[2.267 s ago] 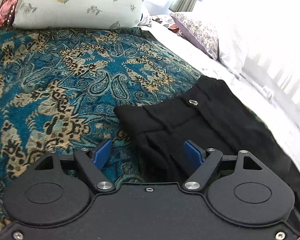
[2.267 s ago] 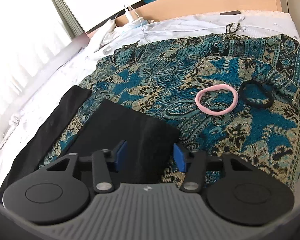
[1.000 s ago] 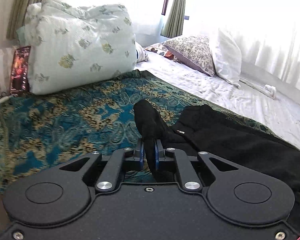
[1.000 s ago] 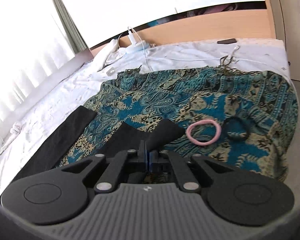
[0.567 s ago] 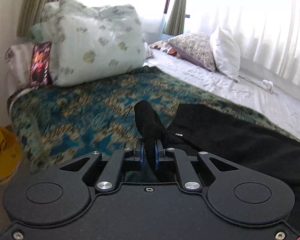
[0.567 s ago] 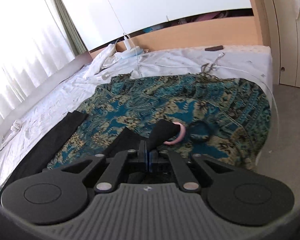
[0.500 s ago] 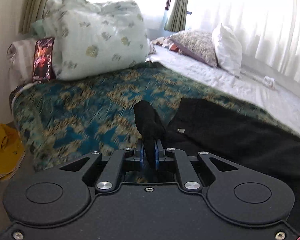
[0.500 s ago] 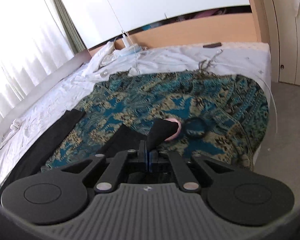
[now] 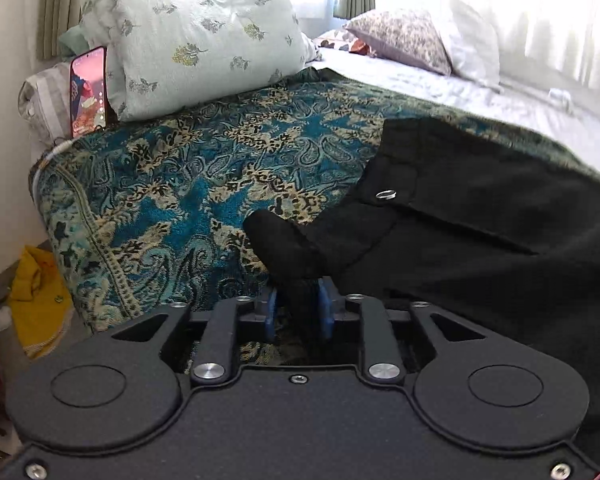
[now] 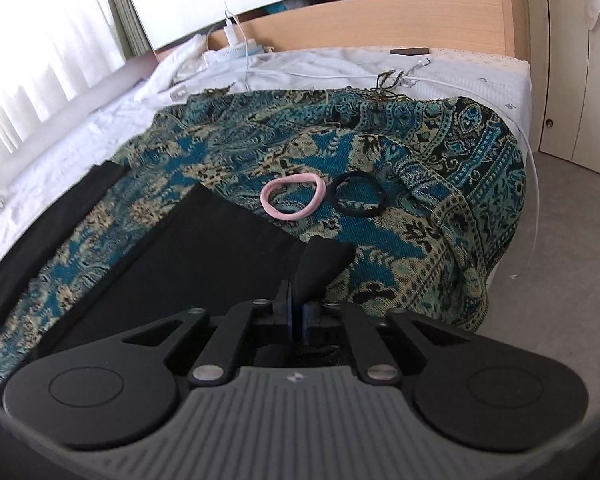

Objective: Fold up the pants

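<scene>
The left gripper [image 9: 298, 314] has its fingers clamped on a corner of the black pants [image 9: 480, 216] – waistband end (metal button just beyond). The right gripper [image 10: 298, 312] pinches a hem corner; pants lie on the bed's patterned blanket [image 10: 400, 184], hair ties [image 10: 292, 198] ahead of the fingers.

We see a teal paisley woven throw [image 9: 204, 184] covering the white-sheeted bed [image 9: 440, 84]. A pale green floral pillow [image 9: 196, 36] rests on it, a lit phone [image 9: 88, 92] leaning beside. A pink hair tie [image 10: 293, 196] and a black hair tie [image 10: 359, 194] lie just beside each other.
</scene>
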A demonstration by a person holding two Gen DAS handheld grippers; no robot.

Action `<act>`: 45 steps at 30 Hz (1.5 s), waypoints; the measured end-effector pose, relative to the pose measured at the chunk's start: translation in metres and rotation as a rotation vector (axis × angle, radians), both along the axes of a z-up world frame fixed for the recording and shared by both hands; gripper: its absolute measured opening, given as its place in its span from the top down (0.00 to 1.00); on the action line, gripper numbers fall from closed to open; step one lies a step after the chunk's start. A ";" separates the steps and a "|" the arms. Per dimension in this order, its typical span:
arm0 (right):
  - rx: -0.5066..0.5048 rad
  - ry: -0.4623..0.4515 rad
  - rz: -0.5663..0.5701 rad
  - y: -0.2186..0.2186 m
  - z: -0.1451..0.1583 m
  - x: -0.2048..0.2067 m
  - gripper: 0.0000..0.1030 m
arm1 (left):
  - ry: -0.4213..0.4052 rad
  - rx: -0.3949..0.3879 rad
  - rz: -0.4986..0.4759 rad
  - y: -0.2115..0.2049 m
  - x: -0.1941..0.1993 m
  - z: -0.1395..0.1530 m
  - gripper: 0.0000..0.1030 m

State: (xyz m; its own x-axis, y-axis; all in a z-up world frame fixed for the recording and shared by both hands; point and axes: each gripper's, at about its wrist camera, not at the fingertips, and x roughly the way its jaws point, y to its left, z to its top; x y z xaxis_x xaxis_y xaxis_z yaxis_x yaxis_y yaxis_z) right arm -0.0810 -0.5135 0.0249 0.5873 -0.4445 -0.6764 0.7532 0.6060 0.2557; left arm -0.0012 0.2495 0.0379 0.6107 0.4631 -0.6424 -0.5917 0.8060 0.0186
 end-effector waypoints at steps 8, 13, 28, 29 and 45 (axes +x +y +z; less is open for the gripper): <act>-0.049 -0.016 0.038 0.016 0.045 0.012 0.35 | -0.065 -0.003 -0.034 -0.003 0.002 0.049 0.18; -0.022 -0.104 0.134 0.037 0.091 0.044 0.24 | -0.084 -0.062 -0.169 -0.019 0.034 0.087 0.12; -0.089 -0.037 0.326 0.138 0.135 0.241 0.12 | 0.018 -0.529 -0.220 -0.043 0.229 0.074 0.11; -0.099 -0.027 0.333 0.143 0.133 0.253 0.12 | 0.023 -0.544 -0.206 -0.041 0.240 0.067 0.11; -0.230 0.070 0.358 0.220 0.054 0.428 0.06 | 0.027 -0.465 -0.065 -0.062 0.388 -0.001 0.06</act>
